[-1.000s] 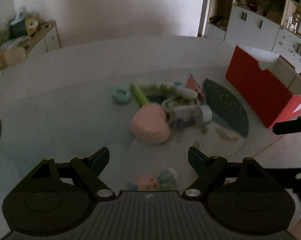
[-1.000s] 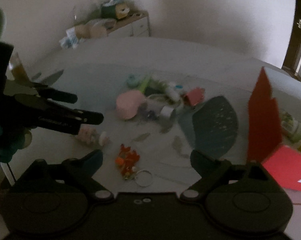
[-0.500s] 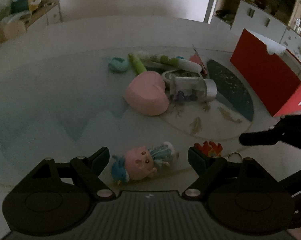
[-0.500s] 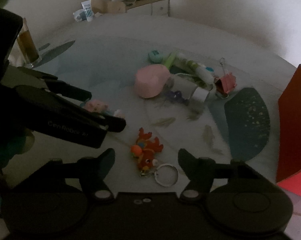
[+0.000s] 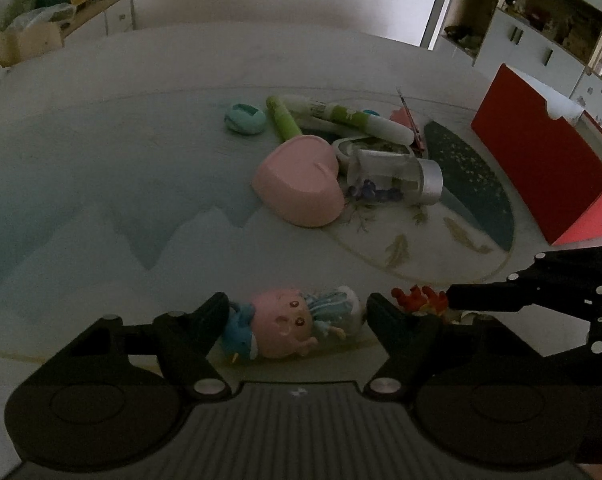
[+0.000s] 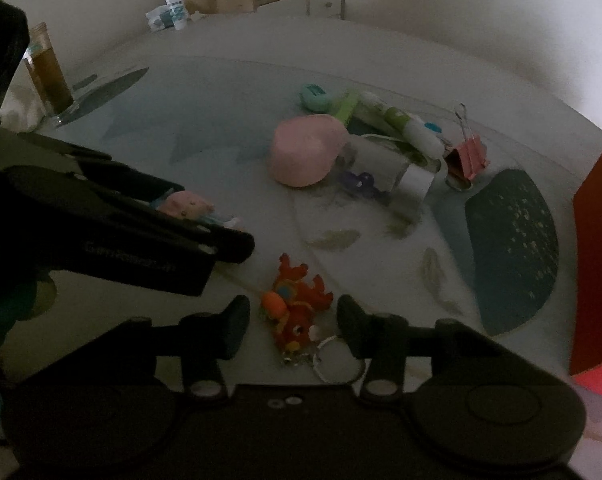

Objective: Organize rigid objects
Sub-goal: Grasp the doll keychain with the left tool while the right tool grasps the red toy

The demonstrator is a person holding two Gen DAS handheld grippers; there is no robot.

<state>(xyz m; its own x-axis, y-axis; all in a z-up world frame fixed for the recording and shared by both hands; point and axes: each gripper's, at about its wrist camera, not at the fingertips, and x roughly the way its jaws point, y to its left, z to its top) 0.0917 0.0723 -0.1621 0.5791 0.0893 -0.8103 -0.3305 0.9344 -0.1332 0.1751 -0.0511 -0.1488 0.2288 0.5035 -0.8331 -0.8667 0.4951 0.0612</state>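
Note:
My left gripper (image 5: 297, 316) is open, its fingers on either side of a small pink-headed doll (image 5: 289, 322) in a blue dress lying on the table. My right gripper (image 6: 291, 318) is open around an orange-red fish keychain (image 6: 297, 306) with a metal ring (image 6: 337, 362). The doll also shows in the right wrist view (image 6: 189, 205), partly behind the left gripper. The keychain peeks out in the left wrist view (image 5: 419, 300) beside the right gripper's finger. Neither toy is lifted.
A pile lies mid-table: pink heart box (image 5: 301, 180), clear jar (image 5: 397, 174), green and white tubes (image 5: 341, 118), teal case (image 5: 245, 118), pink binder clip (image 6: 467, 156). A red box (image 5: 541, 160) stands at the right. A bottle (image 6: 51, 76) stands at the left.
Both grippers have moved forward and down: the left now straddles the doll, the right straddles the fish keychain. The right gripper's fingers have narrowed a little.

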